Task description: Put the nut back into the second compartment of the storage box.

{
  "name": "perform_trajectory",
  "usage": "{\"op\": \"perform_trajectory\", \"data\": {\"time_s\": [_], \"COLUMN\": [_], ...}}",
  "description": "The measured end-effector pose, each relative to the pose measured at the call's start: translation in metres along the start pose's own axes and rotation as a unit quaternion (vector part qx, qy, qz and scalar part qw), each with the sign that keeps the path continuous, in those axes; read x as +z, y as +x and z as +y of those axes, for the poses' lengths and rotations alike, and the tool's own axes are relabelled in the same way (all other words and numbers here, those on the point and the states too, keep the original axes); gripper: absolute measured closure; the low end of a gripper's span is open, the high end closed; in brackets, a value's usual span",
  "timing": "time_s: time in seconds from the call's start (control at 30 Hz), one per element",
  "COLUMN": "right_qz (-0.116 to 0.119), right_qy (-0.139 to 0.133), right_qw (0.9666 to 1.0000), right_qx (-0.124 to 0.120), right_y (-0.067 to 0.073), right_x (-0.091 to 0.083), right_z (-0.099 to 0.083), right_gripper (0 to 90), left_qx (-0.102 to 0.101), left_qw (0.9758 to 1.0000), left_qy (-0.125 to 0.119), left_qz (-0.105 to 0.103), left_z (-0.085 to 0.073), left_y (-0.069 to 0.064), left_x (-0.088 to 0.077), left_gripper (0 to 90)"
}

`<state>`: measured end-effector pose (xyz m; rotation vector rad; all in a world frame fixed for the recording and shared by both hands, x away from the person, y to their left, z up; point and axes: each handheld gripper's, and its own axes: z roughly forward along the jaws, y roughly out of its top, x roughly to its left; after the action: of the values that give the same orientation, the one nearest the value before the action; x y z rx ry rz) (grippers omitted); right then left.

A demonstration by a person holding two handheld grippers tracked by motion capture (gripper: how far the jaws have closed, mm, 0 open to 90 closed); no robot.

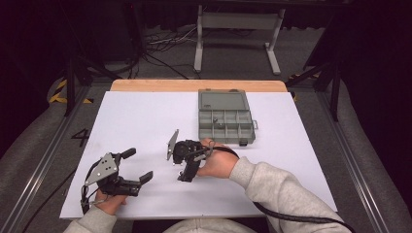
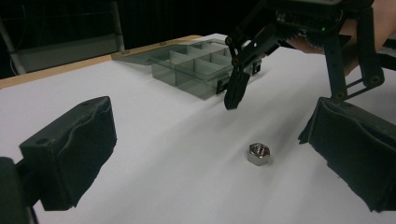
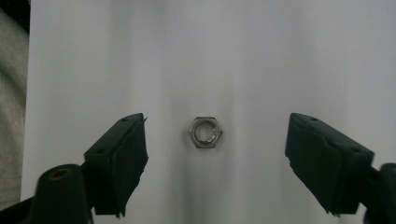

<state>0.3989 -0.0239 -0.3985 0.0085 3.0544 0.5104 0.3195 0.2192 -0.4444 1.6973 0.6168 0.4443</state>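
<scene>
We see a small steel hex nut (image 3: 205,132) lying flat on the white surface (image 1: 145,121), its threaded hole facing up. In the right gripper view it sits midway between the two black padded jaws of the right tongs (image 3: 212,163), which stand wide apart on either side of it and touch nothing. In the left gripper view the same nut (image 2: 258,153) lies on the white sheet a little way ahead of the left tongs (image 2: 229,158), whose jaws also stand well apart and hold nothing; beyond it we see the right tongs (image 2: 280,93) coming down from above, one thin black fingertip (image 2: 233,95) hanging over the surface just behind the nut. From the high view, the right tongs (image 1: 187,172) are near the middle of the surface, pointed downward, held by the person's right hand (image 1: 218,162) with a grey sleeve (image 1: 286,191) trailing to the lower right; we cannot make out the nut itself there. The left tongs (image 1: 138,167) rest lower on the left side of the surface, aimed towards the right tongs, held by the left hand (image 1: 111,201) at the near edge. Behind the right hand, close to it, lies a grey compartment box (image 1: 226,119) with its clear lid folded open away from us; something small sits in one of its middle compartments, but we cannot tell what. The white surface covers a wooden top (image 1: 194,85) whose far edge shows beyond the box.
</scene>
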Motion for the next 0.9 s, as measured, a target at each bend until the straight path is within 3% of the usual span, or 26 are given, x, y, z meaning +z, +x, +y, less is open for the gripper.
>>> {"op": "perform_trajectory", "data": {"time_s": [0.2, 0.33, 0.57, 0.73, 0.9], "right_qz": [0.015, 0.028, 0.024, 0.019, 0.015], "right_qy": [0.013, 0.027, 0.035, 0.040, 0.045], "right_qw": [0.9998, 0.9992, 0.9991, 0.9990, 0.9989], "right_qx": [-0.006, 0.005, 0.006, 0.011, 0.000], "right_y": [0.000, 0.000, -0.004, -0.003, -0.003], "right_x": [0.014, 0.022, 0.030, 0.030, 0.024], "right_z": [0.000, 0.000, 0.001, 0.003, 0.005], "right_gripper": [34.6, 46.3, 65.6, 67.5, 67.6], "left_qx": [0.001, 0.000, 0.001, 0.002, 0.001], "left_qw": [1.0000, 1.0000, 1.0000, 1.0000, 1.0000], "left_qy": [0.002, 0.001, 0.002, 0.002, 0.002], "left_qz": [0.000, 0.000, 0.000, -0.001, -0.001], "left_z": [0.000, 0.000, 0.000, 0.000, 0.000], "left_y": [0.000, 0.000, 0.000, 0.000, 0.000], "left_x": [0.000, 0.000, -0.001, -0.001, 0.000], "left_gripper": [1.7, 1.7, 1.7, 1.7, 1.7]}}
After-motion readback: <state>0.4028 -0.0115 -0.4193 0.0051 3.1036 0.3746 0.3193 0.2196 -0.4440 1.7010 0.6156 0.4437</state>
